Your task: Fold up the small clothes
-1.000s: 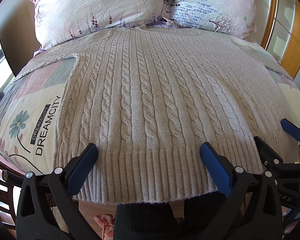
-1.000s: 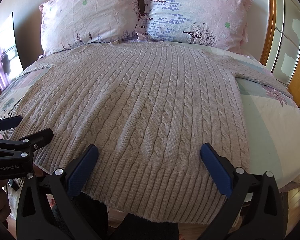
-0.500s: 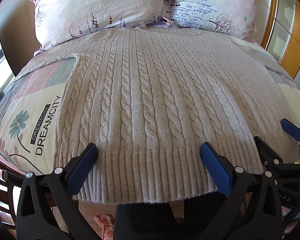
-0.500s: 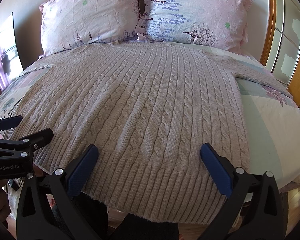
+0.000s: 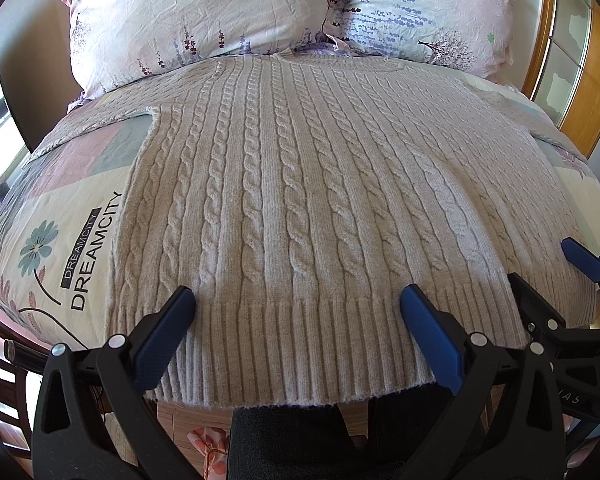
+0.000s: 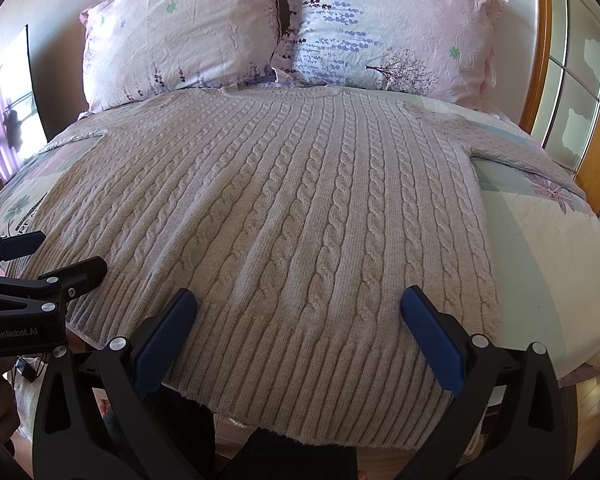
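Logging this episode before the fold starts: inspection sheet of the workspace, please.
Surface: bed with patchwork floral sheet printed DREAMCITY.
Job's things: beige cable-knit sweater spread flat, sleeves out sideways, ribbed hem hanging over the near edge.
Clutter: two pink floral pillows at the head.
Grippers: left gripper and right gripper both open above the hem, holding nothing.
Cables: nothing seen.
Surroundings: wooden-framed glass panels on the right, window on the left.

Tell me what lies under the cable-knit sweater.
The cable-knit sweater lies flat on a patchwork bedsheet printed with DREAMCITY and a flower. Its ribbed hem overhangs the bed's edge. The sheet beneath the knit itself is covered and cannot be seen.
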`<state>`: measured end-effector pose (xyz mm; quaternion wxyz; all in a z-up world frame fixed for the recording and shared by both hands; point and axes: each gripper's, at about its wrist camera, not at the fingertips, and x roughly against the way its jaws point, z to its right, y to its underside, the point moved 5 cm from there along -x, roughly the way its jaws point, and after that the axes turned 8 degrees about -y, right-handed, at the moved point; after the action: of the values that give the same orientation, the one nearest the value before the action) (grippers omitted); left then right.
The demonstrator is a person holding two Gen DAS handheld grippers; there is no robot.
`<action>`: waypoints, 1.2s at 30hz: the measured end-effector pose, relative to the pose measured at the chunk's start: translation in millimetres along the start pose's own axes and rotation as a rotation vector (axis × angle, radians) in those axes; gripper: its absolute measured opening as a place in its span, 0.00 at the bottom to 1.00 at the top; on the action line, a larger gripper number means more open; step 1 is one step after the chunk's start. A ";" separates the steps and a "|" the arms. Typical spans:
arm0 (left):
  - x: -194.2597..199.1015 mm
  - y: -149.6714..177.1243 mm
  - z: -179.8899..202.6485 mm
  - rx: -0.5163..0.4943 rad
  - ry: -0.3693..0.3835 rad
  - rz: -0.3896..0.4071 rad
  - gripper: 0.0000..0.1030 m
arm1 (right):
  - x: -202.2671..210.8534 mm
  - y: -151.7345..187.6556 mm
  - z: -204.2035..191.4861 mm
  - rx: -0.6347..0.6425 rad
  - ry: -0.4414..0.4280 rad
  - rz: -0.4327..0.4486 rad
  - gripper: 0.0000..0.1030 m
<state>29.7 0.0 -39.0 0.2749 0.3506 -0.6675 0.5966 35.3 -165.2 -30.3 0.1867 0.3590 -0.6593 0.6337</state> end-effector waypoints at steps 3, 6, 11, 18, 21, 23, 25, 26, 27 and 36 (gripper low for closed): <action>-0.3 -0.2 0.2 -0.004 0.000 -0.004 0.98 | -1.9 0.2 1.0 0.009 -0.007 0.007 0.99; -1.8 -4.8 2.9 -0.014 0.000 -0.011 0.98 | -1.1 -4.5 2.8 0.038 -0.045 -0.016 0.99; -0.8 -4.2 2.5 -0.023 0.006 0.007 0.98 | 30.6 -58.3 80.8 -0.127 -0.002 0.114 0.99; -2.5 -16.5 -9.3 -0.003 0.079 -0.023 0.98 | 41.0 -110.7 293.4 -0.660 0.121 0.237 0.94; -8.3 -32.8 -32.6 0.092 0.124 -0.031 0.98 | 27.1 -101.2 376.1 -0.907 0.143 0.234 0.81; -10.1 -43.4 -50.3 0.169 0.146 -0.024 0.98 | 16.0 -95.2 414.2 -1.033 0.121 0.255 0.75; -11.7 -53.4 -68.5 0.249 0.171 -0.006 0.98 | 8.8 -93.4 432.6 -1.078 0.127 0.261 0.70; -12.0 -58.1 -78.3 0.294 0.188 0.010 0.98 | 4.9 -93.3 441.5 -1.094 0.137 0.263 0.67; -11.3 -59.8 -83.8 0.322 0.200 0.022 0.98 | -1.8 -93.6 451.9 -1.116 0.146 0.265 0.65; -22.7 -79.2 -123.4 0.433 0.189 0.092 0.98 | -15.2 -88.1 487.4 -1.163 0.174 0.242 0.43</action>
<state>100.0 121.9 7.8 0.2271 0.3131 -0.5108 0.7678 209.9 -628.9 -41.1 0.3322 0.0672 -0.9165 0.2126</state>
